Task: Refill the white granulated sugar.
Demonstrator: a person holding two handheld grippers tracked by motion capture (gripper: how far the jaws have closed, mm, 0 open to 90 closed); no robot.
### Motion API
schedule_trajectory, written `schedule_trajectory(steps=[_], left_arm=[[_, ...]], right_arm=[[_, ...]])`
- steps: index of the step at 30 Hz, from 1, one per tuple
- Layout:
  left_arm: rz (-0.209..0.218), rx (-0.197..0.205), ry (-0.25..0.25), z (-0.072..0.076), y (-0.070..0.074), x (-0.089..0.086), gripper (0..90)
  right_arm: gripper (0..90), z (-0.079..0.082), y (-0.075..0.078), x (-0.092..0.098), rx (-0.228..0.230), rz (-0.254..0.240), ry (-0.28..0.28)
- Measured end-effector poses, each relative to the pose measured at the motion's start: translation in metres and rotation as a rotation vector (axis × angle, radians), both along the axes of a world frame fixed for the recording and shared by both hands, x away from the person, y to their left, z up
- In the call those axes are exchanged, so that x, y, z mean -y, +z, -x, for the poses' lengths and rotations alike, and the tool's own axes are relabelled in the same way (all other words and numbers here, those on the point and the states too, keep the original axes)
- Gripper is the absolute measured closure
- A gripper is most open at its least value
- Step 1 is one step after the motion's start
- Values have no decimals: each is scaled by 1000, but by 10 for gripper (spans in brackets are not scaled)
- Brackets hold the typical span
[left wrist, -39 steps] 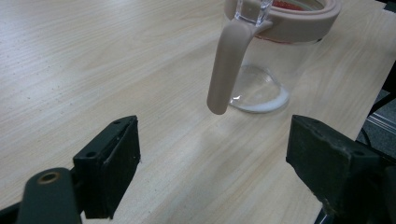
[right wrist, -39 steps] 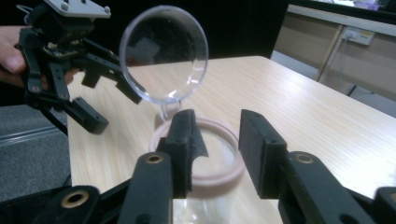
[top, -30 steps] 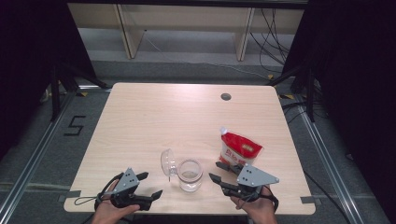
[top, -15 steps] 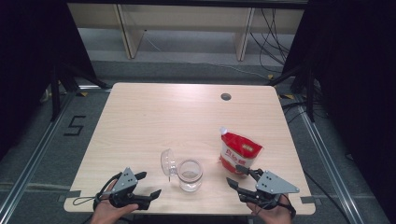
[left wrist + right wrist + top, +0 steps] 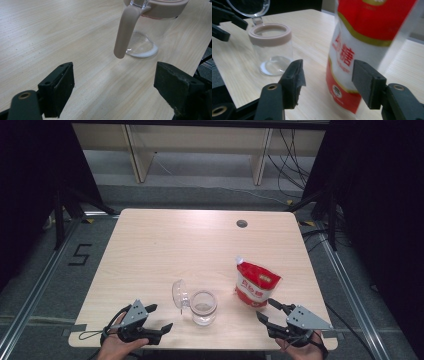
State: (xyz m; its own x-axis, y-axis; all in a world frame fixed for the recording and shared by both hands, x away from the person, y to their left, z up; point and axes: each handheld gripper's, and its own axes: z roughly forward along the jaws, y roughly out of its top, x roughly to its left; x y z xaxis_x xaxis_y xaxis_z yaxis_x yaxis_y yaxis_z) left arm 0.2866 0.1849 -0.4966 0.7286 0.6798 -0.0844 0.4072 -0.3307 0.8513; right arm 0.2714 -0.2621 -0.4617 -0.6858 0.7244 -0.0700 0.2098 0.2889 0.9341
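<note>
Step in hand, as I read it: you have let go of the sugar bag (image 5: 256,285) and your right gripper (image 5: 274,314) sits just on your side of it, apart from it. Its jaws have just been opening; they stand wide with nothing pressed between them, the bag (image 5: 362,50) in front of them in the right gripper view.

Position of the work: the jar (image 5: 203,307) stands left of the bag, near the table (image 5: 165,250) edge closest to you. Its clear hinged lid (image 5: 179,293) is swung open, tilted up on the side away from the bag. A thin layer of white powder lies on the jar bottom (image 5: 141,48).

Your left gripper (image 5: 159,317) rests left of the jar, jaws spread wide and empty, pointing at the jar.

Next move, judged: closing the lid looks likely. You need to tip it over onto the pink rim (image 5: 270,33) without shoving the light jar.

Surroundings: a cable hole (image 5: 242,223) lies far behind the bag. Nothing stands between either gripper and the jar; only the bag is close enough to knock over.
</note>
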Motion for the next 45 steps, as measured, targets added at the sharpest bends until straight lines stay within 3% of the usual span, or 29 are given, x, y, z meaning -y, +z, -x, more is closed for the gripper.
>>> schedule_trajectory(steps=[1, 3, 6, 7, 8, 10, 11, 12, 16, 20, 25, 27, 30, 32, 34, 35, 37, 38, 39, 40, 42, 44, 45], left_arm=[[1, 4, 3, 0, 0, 0, 164], [11, 5, 6, 0, 0, 1, 164], [8, 9, 1, 0, 0, 1, 163], [9, 6, 2, 0, -1, 1, 164], [7, 7, 1, 0, -1, 1, 164], [20, -11, 13, 2, -1, 3, 164], [2, -8, 5, 1, -1, 2, 164], [16, -11, 10, 1, -2, 3, 164], [3, 2, -1, 1, -2, 3, 164], [-2, 4, -2, 1, -2, 3, 164], [11, -14, 8, 1, -3, 5, 164], [15, -10, 6, 1, -4, 5, 164], [11, -9, 4, 1, -4, 5, 164], [16, -10, 6, 1, -4, 6, 164], [20, -5, 10, 1, -5, 6, 164], [21, -6, 11, 1, -5, 6, 164], [3, -9, 11, 2, -4, 5, 164], [15, -12, 13, 2, -4, 5, 164], [16, -15, 11, 1, -4, 5, 164], [17, -14, 12, 1, -4, 5, 164], [20, -12, 12, 2, -4, 5, 164], [21, -4, 11, 1, -5, 6, 164], [12, -3, 6, 1, -5, 6, 164]], right_arm=[[410, 0, -1, 2, -22, 1, -8], [372, 0, -2, 5, -15, -4, -46], [329, -1, -4, 10, -43, 15, -46], [315, -3, -5, 11, -24, 24, -46], [304, -3, -6, 13, -44, 24, -41], [266, -6, -8, 16, -45, 11, -66], [242, -7, -9, 17, -70, 6, -79], [232, -8, -9, 18, -69, 5, -76], [225, -15, -13, 17, -75, -45, -90], [227, -25, -16, 15, -40, -31, -56], [230, -32, -20, 11, -65, -42, -54], [229, -38, -22, 12, -37, -41, -33], [222, -44, -24, 11, -50, -47, -36], [222, -51, -27, 11, -28, -24, -33], [224, -55, -29, 8, -34, -45, -35], [227, -59, -30, 8, -21, -32, -17], [234, -61, -31, 5, -43, -37, -22], [235, -63, -32, 4, -31, -31, -25], [236, -62, -31, 3, -56, -33, -31], [238, -67, -32, 4, 7, -8, -13], [241, -67, -32, 3, 6, -14, -10], [241, -66, -32, 1, -24, -32, -16], [243, -68, -32, 1, -13, -23, 6]])
